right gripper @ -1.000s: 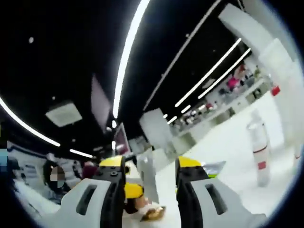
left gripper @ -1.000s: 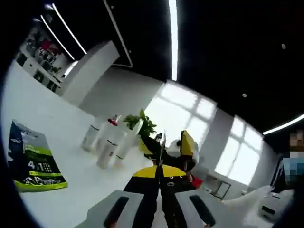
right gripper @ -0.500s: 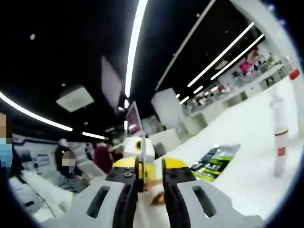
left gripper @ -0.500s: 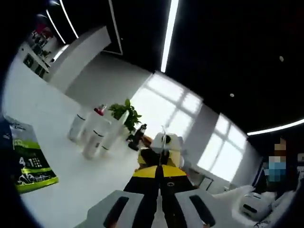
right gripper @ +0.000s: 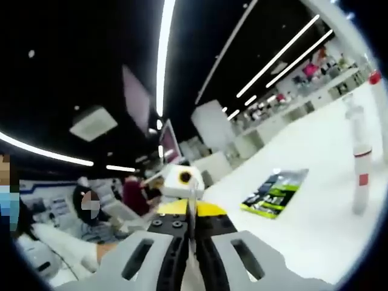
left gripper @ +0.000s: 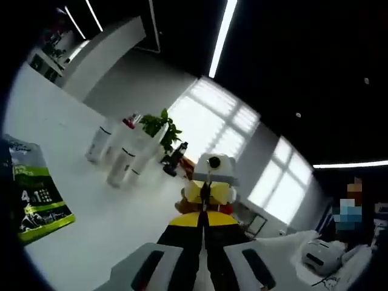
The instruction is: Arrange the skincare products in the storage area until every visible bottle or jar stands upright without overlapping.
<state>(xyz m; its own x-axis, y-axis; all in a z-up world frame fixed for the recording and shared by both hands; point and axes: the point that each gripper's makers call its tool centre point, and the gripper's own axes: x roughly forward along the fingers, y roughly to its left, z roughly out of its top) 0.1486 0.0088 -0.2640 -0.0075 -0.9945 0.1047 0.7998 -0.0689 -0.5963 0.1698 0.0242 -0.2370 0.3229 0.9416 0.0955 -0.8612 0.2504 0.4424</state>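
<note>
With both jaws pinched together, the left tool (left gripper: pixel 205 213) and right tool (right gripper: pixel 190 213) each face the other above the white surface (left gripper: pixel 91 200), tall white bottles (left gripper: pixel 118 160) standing beyond the left tool.

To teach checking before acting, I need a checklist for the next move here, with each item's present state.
1. Left gripper open to grasp: not ok, jaws shut.
2. Right gripper open to grasp: not ok, jaws shut.
3. Bottles upright: ok, the white group stands on the table.
4. Bottles not overlapping: cannot tell, they stand close together in the left gripper view.
5. Packet apart from the bottles: ok, it lies flat on its own.
6. Grippers aimed at the bottles: not ok, they face each other, with the bottles off to the side.
</note>
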